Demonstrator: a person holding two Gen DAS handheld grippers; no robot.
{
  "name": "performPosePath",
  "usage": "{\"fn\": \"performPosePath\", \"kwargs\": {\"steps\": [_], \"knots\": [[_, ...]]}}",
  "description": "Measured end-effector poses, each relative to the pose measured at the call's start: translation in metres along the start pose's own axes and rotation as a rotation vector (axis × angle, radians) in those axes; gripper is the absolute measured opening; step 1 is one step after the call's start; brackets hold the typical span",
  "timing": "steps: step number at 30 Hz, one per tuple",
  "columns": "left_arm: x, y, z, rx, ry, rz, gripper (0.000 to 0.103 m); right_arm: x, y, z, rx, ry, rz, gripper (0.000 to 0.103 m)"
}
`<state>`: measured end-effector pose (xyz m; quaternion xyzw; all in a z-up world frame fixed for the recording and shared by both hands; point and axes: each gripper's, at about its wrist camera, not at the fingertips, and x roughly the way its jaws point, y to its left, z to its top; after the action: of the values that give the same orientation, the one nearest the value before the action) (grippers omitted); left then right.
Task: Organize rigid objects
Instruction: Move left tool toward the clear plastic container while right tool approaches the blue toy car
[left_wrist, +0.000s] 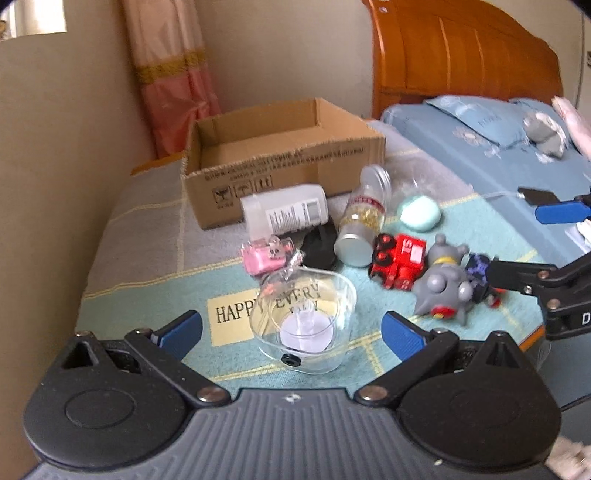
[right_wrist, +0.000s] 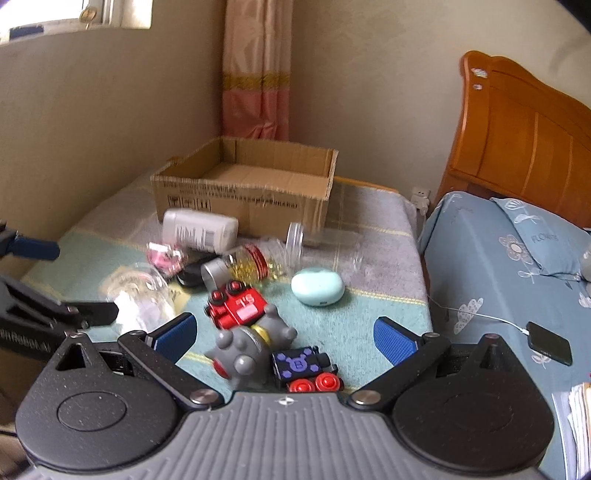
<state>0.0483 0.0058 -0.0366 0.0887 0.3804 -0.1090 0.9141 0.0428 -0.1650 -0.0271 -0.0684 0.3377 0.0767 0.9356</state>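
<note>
Left wrist view — clear cup (left_wrist: 303, 320) lies between spread fingers (left_wrist: 181, 328), untouched.

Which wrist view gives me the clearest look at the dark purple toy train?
The right wrist view: the dark purple toy train lies close between the open fingers, purple top and red wheels plain. In the left wrist view it is mostly hidden behind the grey figure and the right gripper's finger.

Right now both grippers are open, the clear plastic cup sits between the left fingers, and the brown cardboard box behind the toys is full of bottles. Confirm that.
Not quite: the brown cardboard box is empty, as the right wrist view shows. The rest stands: the left gripper and right gripper are open, and the clear plastic cup sits between the left fingers.
</note>
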Motion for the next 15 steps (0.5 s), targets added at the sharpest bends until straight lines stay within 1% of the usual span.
{"fn": "performPosePath", "kwargs": {"steps": [6,9,12,15], "knots": [[0.032,0.005,-0.006,0.021,0.062,-0.062,0.102,0.032,-0.012,-0.022,-0.017,0.094,0.046,0.103],[0.043,0.007,-0.009,0.023,0.090,-0.084,0.102,0.043,-0.014,-0.032,-0.019,0.133,0.052,0.103],[0.051,0.007,-0.012,0.030,0.101,-0.094,0.102,0.053,-0.018,-0.038,-0.017,0.158,0.049,0.103],[0.056,0.006,-0.016,0.044,0.094,-0.101,0.102,0.059,-0.022,-0.042,-0.015,0.178,0.047,0.103]]}}
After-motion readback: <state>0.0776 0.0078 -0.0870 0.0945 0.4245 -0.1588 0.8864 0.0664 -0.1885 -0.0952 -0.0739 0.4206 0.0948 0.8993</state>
